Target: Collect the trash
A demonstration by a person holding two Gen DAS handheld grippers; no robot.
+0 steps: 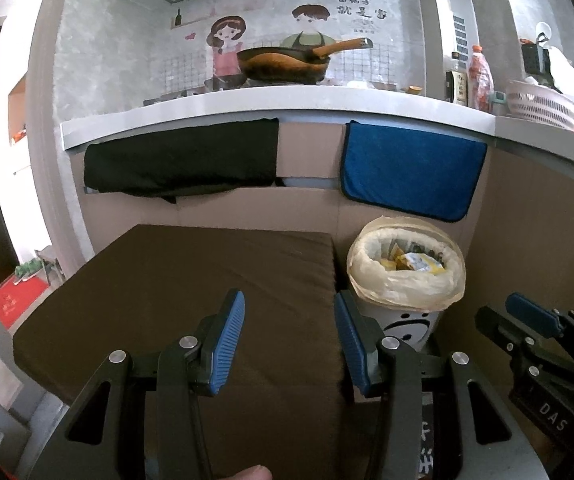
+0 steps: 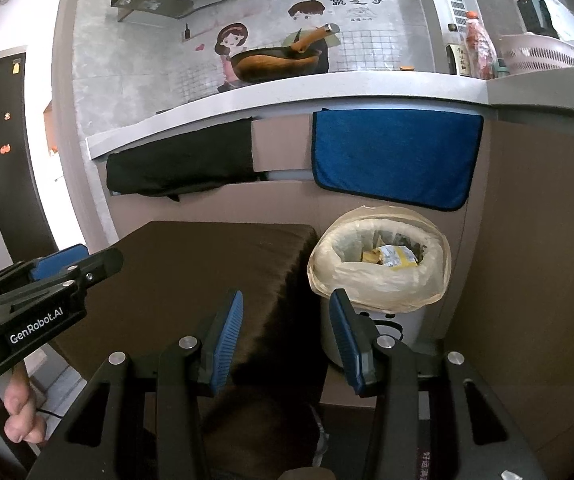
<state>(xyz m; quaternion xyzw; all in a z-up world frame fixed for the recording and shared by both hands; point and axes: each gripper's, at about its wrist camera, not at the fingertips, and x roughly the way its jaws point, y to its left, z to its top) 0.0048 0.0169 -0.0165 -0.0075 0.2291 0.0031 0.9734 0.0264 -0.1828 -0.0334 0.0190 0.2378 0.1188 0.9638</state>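
A white trash bin (image 1: 407, 326) (image 2: 371, 328) with a drawn face and a pale plastic liner (image 1: 403, 284) stands to the right of a brown-covered table (image 1: 191, 280) (image 2: 215, 264). Yellow wrappers (image 1: 419, 262) (image 2: 393, 257) lie inside the bin. My left gripper (image 1: 289, 344) is open over the table's right edge, nothing between its blue pads. My right gripper (image 2: 285, 340) is open as well, empty, hovering between the table corner and the bin. The right gripper (image 1: 535, 320) also shows at the right of the left wrist view; the left gripper (image 2: 63, 264) shows at the left of the right wrist view.
A white kitchen counter (image 1: 287, 108) runs behind, with a wok (image 1: 287, 62), bottles (image 1: 479, 80) and a pink basket (image 1: 543, 104). A black cloth (image 1: 183, 160) and a blue towel (image 1: 411, 168) hang below it. Cardboard panels (image 2: 527, 240) wall in the bin. A hand (image 2: 19, 408) grips the left handle.
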